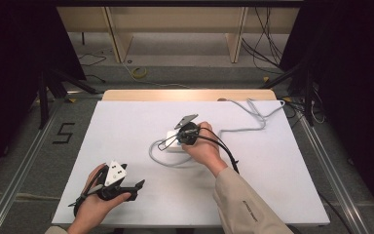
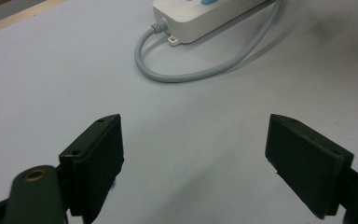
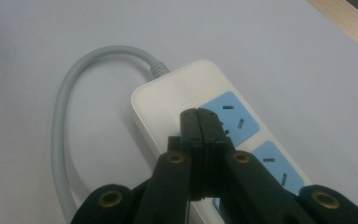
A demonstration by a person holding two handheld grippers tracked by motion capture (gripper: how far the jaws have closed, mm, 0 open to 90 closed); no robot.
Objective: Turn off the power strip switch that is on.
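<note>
A white power strip [image 3: 200, 126] with blue sockets is seen mid-table [image 1: 126, 122], its grey cord [image 3: 65, 135] looped beside it. The right gripper [image 3: 198, 116] is held over the strip's cord end, jaws pressed together, nothing between. The left gripper [image 2: 193, 158] is held near the front edge, jaws spread wide.
</note>
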